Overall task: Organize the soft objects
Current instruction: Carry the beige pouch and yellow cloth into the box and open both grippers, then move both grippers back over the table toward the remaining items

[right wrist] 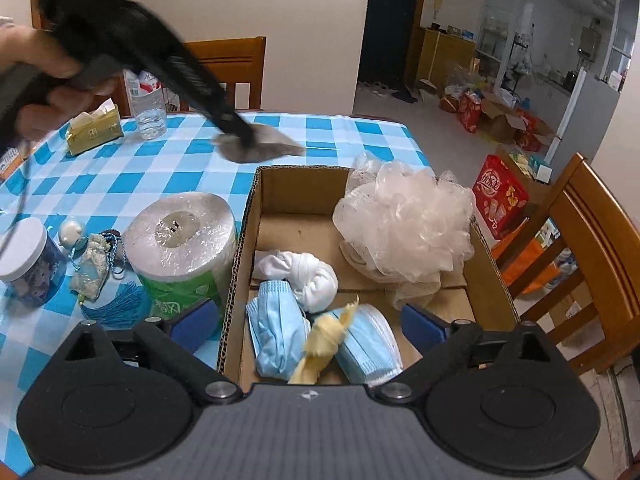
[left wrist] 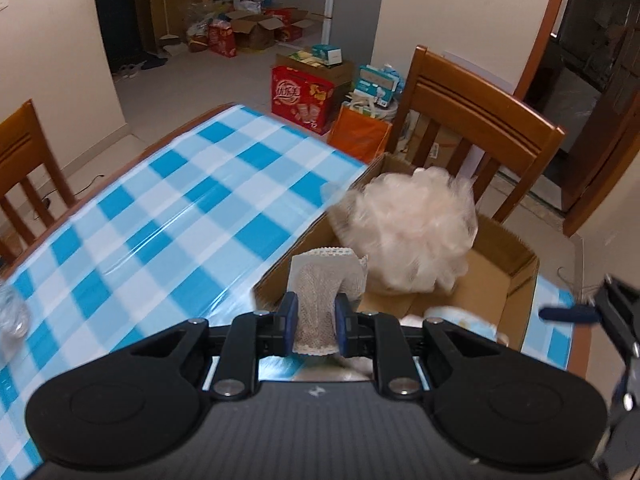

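Note:
My left gripper (left wrist: 316, 320) is shut on a beige mesh cloth with lace trim (left wrist: 322, 280), held near the cardboard box (left wrist: 516, 280). In the right wrist view the left gripper (right wrist: 240, 136) and its cloth (right wrist: 264, 146) show blurred above the table by the box's far wall (right wrist: 300, 184). The box holds a pale pink bath pouf (right wrist: 404, 220), a knotted white cloth (right wrist: 312, 276), blue face masks (right wrist: 276, 332) and a yellow cloth (right wrist: 324, 340). My right gripper (right wrist: 308, 320) is open and empty over the box's near end.
On the blue checked tablecloth (right wrist: 120, 168), left of the box, stand a wrapped toilet roll (right wrist: 184, 240), a tasselled sachet (right wrist: 92, 268), a white-lidded jar (right wrist: 28, 264), a tissue pack (right wrist: 94, 130) and a water bottle (right wrist: 150, 108). Wooden chairs (left wrist: 472, 128) surround the table.

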The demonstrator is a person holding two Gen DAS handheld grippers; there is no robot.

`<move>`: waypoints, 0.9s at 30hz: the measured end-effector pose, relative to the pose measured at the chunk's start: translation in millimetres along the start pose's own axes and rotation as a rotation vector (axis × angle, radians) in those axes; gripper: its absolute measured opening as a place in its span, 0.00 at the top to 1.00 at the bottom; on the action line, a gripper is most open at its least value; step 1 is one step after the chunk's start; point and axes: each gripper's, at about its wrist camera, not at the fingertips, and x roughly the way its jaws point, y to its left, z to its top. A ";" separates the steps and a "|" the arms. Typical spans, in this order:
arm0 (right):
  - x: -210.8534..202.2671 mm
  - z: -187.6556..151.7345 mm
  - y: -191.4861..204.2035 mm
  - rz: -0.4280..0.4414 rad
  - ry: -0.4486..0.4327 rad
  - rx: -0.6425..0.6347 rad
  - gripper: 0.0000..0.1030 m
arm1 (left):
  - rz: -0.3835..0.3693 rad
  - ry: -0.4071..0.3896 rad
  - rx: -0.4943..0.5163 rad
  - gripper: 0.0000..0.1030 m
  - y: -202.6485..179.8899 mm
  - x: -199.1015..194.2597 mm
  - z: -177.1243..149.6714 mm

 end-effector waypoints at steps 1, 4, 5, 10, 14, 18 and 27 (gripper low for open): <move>-1.8 -0.9 -1.4 0.000 -0.001 0.003 0.01 | -0.007 -0.002 -0.002 0.61 -3.8 6.4 4.5; -7.9 -4.4 -4.7 0.002 -0.005 0.007 0.00 | -0.008 -0.007 -0.011 0.30 -11.3 21.3 11.5; -10.1 -5.8 -5.5 0.001 -0.003 0.007 0.00 | -0.001 -0.007 -0.021 0.26 -12.2 23.9 12.4; -15.7 -8.9 -5.4 0.006 0.000 -0.006 0.00 | 0.041 -0.016 -0.040 0.15 -11.1 18.9 6.5; -19.9 -10.0 -1.9 0.018 -0.002 -0.012 0.00 | 0.087 -0.032 -0.053 0.12 -5.8 -2.9 -5.5; -23.8 -9.9 3.0 0.043 -0.012 -0.019 0.00 | 0.143 -0.057 -0.077 0.08 -0.4 -29.1 -23.9; -27.1 -10.9 22.8 0.100 -0.030 -0.056 0.00 | 0.219 -0.058 -0.214 0.07 5.0 -48.3 -88.5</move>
